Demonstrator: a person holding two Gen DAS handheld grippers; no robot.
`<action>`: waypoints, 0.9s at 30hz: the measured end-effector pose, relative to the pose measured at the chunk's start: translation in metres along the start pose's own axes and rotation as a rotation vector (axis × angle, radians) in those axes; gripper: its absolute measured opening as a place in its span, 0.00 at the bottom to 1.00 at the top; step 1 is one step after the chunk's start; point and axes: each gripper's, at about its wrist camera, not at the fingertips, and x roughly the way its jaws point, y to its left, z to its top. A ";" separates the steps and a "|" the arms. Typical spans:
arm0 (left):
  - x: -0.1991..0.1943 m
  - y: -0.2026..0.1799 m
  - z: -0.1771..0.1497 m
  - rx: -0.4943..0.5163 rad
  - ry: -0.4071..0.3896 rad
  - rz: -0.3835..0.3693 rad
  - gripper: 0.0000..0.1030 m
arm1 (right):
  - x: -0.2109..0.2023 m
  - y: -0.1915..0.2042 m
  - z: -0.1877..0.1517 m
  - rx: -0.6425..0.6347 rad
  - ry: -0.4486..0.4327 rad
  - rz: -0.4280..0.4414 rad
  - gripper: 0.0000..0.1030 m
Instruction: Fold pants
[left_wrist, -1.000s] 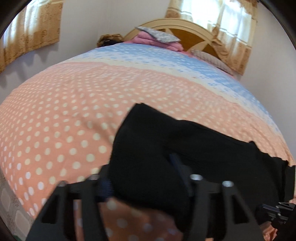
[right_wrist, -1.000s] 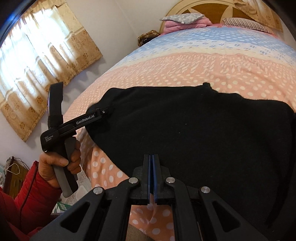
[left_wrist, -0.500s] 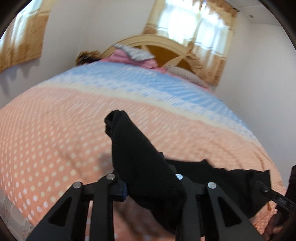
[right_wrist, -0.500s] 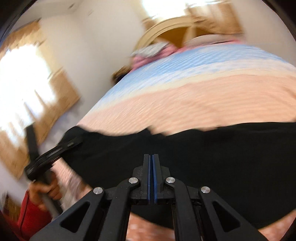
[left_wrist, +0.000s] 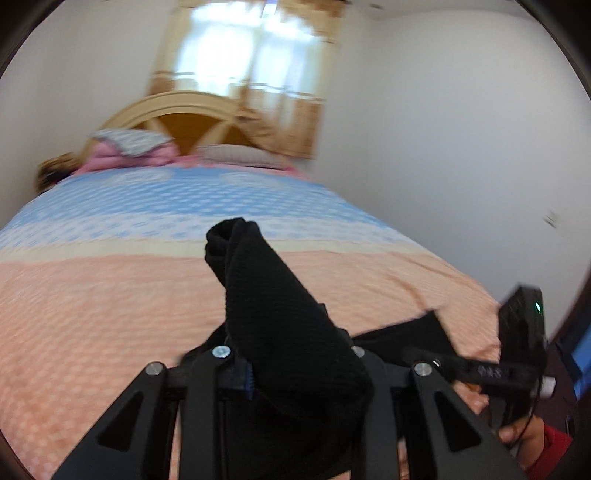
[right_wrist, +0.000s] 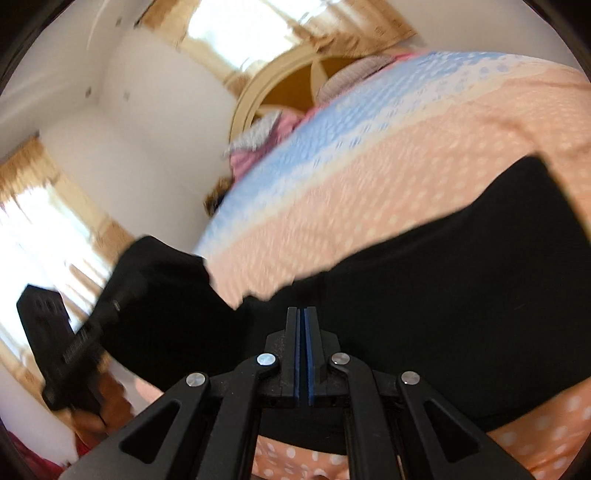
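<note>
I lift the black pants (left_wrist: 280, 317) off the bed (left_wrist: 110, 295) – left gripper (left_wrist: 295, 373) fingers, just closed, clenching a bunched corner at lower centre; right gripper (right_wrist: 303, 354) fingers clenched, cloth between them unclear – raising one edge, I judge, to fold it over.

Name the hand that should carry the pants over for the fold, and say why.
Left, probably. The left gripper already has a bunch of the black pants clamped and raised off the bed; whether the right gripper's shut jaws hold cloth is unclear.
</note>
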 end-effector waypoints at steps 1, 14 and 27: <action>0.003 -0.014 -0.002 0.024 0.004 -0.033 0.26 | -0.010 -0.005 0.005 0.004 -0.021 -0.007 0.03; 0.061 -0.103 -0.078 0.333 0.152 -0.088 0.43 | -0.044 -0.047 0.005 0.182 -0.032 0.128 0.64; 0.015 -0.106 -0.078 0.443 0.130 -0.188 0.94 | -0.042 -0.046 0.002 0.199 -0.059 0.185 0.80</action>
